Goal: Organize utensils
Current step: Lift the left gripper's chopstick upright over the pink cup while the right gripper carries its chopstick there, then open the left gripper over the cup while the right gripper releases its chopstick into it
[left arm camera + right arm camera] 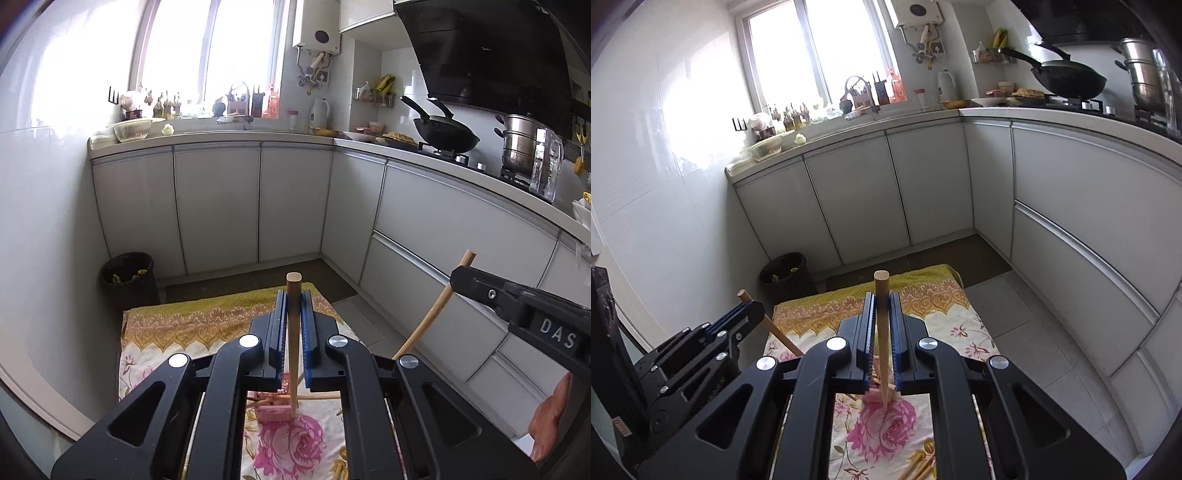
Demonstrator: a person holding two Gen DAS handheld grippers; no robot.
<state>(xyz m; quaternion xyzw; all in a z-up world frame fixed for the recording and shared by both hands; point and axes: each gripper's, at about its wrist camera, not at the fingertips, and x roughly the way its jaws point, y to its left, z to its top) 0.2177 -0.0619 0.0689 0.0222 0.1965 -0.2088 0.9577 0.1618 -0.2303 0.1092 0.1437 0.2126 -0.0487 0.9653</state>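
Observation:
My left gripper [294, 299] is shut on a wooden chopstick [293, 332] that stands upright between the blue pads, its tip down by a pink holder [274, 411] on the floral cloth [184, 325]. My right gripper [882, 301] is shut on a second wooden chopstick [882, 332], tip down over the pink holder [872, 396]. Each gripper shows in the other's view: the right one [458, 282] with its slanted chopstick [432, 314], the left one [751, 308] with its chopstick [775, 328]. Loose chopsticks [919, 469] lie on the cloth [820, 317].
A black waste bin [128, 277] stands on the floor at the cloth's far left corner. White cabinets [218, 199] run along the back and right. A wok [445, 134] and a steel pot [522, 144] sit on the hob at the right.

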